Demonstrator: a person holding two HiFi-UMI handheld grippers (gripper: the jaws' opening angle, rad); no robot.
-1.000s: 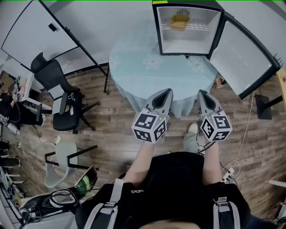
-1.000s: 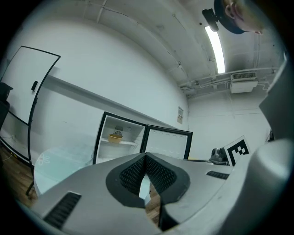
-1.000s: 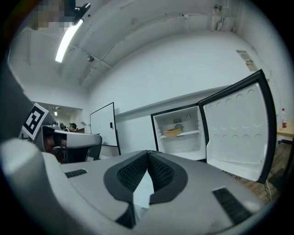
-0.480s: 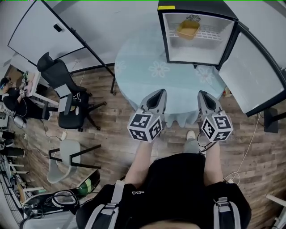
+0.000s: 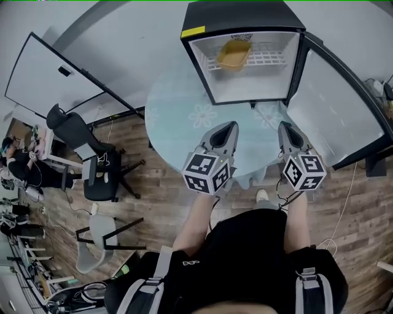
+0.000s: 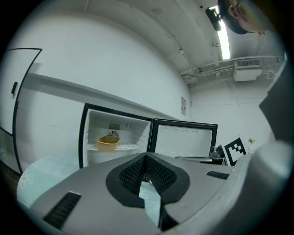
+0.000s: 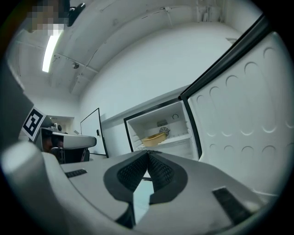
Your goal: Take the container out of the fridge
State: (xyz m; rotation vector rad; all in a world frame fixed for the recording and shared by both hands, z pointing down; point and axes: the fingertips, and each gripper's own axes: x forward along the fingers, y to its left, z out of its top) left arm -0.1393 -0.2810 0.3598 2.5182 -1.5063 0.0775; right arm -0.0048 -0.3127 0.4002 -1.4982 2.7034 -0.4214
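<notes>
My left tongs [image 5: 227, 127] and right tongs [image 5: 284, 127], both pressed together empty, face the open fridge [image 5: 242, 15] holding the container [image 5: 233, 54]; its yellow label [image 5: 193, 32] is unreadable.

Round blue-clothed table [image 5: 175, 113]: fridge [image 5: 242, 18] on it; container [image 5: 233, 54] on fridge shelf [image 5: 268, 59].
</notes>
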